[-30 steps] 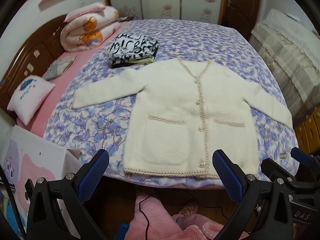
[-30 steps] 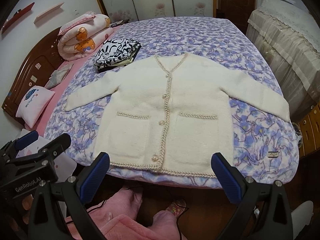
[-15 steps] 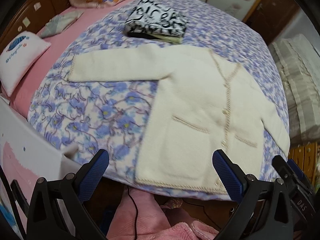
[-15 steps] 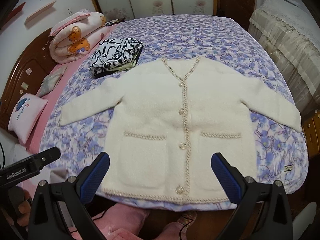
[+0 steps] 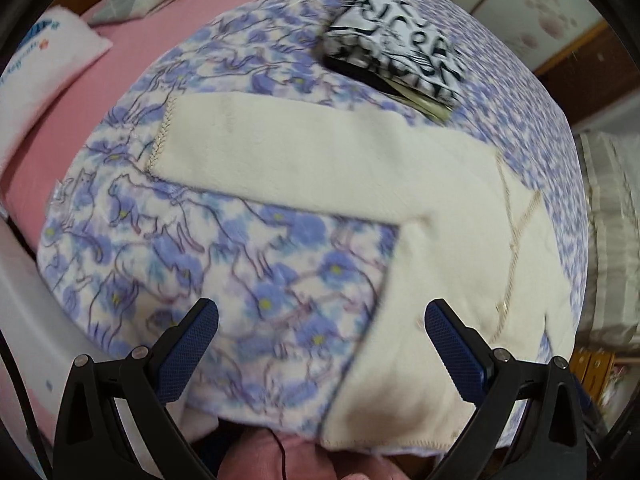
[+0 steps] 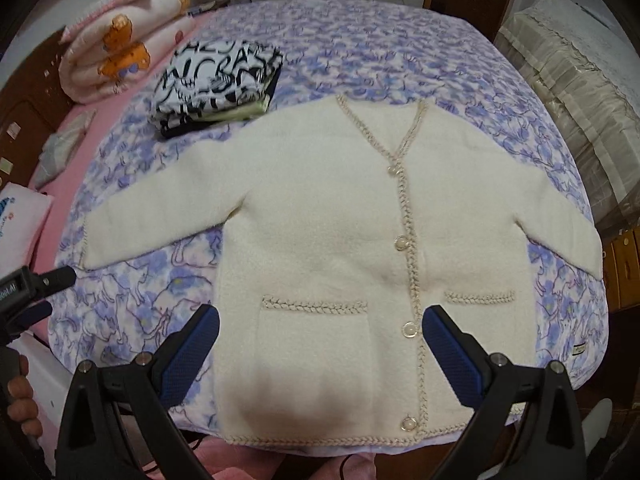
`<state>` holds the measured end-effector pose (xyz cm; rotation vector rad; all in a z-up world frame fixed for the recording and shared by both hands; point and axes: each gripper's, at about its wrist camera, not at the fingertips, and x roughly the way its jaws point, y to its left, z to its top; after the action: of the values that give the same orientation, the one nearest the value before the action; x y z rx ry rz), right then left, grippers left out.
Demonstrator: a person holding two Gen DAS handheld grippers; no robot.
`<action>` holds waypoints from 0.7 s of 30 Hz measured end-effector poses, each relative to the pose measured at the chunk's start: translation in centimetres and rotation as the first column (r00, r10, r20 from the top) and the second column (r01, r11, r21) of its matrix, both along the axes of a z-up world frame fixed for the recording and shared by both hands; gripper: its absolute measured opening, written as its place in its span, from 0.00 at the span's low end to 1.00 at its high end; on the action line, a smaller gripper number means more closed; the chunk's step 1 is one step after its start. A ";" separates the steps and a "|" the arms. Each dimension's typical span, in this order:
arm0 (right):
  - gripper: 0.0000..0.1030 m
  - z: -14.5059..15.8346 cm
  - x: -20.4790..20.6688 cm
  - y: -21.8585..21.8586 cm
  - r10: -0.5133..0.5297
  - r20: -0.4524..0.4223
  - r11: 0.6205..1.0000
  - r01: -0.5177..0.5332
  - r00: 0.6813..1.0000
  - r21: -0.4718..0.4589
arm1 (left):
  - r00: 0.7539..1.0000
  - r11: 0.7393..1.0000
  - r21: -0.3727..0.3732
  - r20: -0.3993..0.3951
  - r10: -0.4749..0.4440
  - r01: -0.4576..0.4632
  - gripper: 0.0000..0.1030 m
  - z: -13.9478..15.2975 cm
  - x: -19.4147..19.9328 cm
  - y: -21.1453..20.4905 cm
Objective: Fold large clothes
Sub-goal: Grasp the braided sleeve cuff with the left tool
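Cardigan [image 6: 344,240] flat on bed [image 6: 360,40], unfolded; I had swung the left hand-held gripper [image 5: 320,344] toward its sleeve [image 5: 304,160], both grippers gaping, right [image 6: 320,344] empty: first fold pending.

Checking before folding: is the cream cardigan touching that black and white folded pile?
Cannot tell. In the right wrist view the cardigan shoulder meets the folded pile edge, without a plain gap or contact.

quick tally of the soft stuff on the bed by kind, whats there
cream cardigan, spread flat: 1
black-and-white folded stack: 1
rolled bear-print quilt: 1
white pillow: 1
small folded grey-green cloth: 1
total: 5
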<state>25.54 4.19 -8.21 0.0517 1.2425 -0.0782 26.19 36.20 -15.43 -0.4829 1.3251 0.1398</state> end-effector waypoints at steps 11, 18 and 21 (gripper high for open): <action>0.99 -7.6 4.2 5.9 0.029 -0.121 0.998 -0.036 0.992 -0.059 | 0.967 0.966 -0.081 0.049 0.248 -0.244 0.99 -11.7 5.0 10.4; 0.99 -13.6 5.8 9.6 0.117 -0.232 0.988 -0.136 0.966 -0.067 | 0.917 0.920 -0.092 0.088 0.389 -0.381 0.98 -17.9 6.4 15.4; 0.99 -14.9 6.0 10.9 0.169 -0.226 0.980 -0.188 0.959 -0.063 | 0.909 0.916 -0.074 0.113 0.401 -0.395 0.98 -19.6 6.8 16.4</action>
<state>31.49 15.13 -23.13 -0.1464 1.4587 0.0217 33.04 52.64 -35.04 -0.7905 1.0939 0.4103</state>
